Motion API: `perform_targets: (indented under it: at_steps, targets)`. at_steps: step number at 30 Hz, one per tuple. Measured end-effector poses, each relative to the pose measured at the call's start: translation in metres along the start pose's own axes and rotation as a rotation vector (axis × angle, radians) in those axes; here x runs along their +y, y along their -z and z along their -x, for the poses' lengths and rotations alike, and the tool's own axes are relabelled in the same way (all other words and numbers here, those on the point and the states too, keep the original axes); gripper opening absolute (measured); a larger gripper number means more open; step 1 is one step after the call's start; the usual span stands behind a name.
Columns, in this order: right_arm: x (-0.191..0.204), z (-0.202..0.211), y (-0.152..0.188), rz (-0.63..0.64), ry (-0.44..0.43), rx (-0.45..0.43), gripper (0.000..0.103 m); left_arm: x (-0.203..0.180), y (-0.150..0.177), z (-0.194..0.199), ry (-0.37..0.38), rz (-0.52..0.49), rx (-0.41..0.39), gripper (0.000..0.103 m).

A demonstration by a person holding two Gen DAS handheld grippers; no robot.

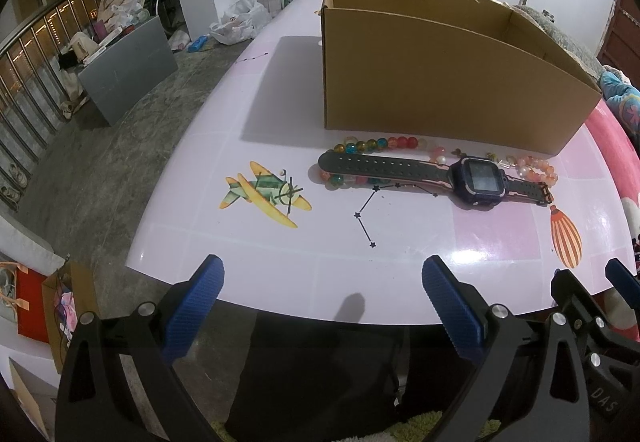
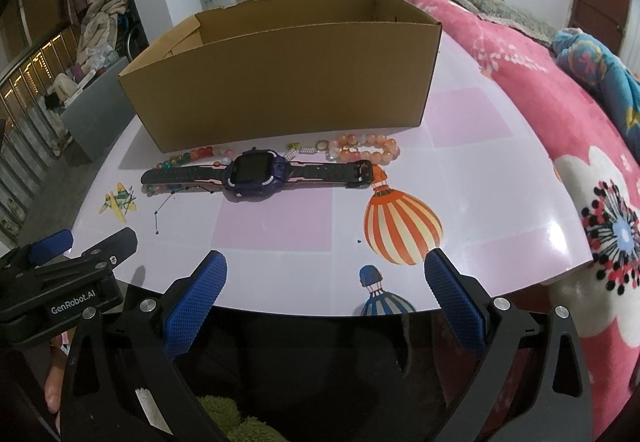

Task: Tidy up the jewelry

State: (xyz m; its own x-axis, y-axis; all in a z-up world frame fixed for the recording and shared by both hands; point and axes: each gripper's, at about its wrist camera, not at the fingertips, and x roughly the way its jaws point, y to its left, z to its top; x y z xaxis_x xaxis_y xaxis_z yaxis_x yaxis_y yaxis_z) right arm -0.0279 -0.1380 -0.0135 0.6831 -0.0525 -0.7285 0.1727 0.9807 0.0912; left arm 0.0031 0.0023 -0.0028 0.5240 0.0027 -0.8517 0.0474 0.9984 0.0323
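Pink surface (image 2: 480, 202): watch (image 2: 256, 172), bead bracelets (image 2: 370, 150) near empty-looking box (image 2: 280, 82); nothing sorted. Left tool (image 1: 322, 306), right tool (image 2: 326, 302) apart, empty.

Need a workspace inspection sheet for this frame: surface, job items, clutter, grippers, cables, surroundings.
Surface: glossy pink table with aeroplane and balloon decals.
Job's things: dark watch lying flat, strap open; multicoloured bead bracelet partly under its strap; peach bead bracelet and a few small trinkets beside it, all in front of the open cardboard box.
Clutter: nothing seen on the table beyond these.
Grippers: left gripper and right gripper both open, empty, at the near edge.
Cables: nothing seen.
Surroundings: pink floral blanket to the right; railing, piled clothes, bags to the left.
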Motion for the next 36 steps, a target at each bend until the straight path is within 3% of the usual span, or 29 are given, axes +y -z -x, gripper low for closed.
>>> perform_targets:
  at_steps: [36]
  targets:
    - [0.0011,0.0028,-0.0008,0.007,0.015,-0.006,0.095,0.0012,-0.0034,0.0007,0.005,0.009,-0.003,0.097]
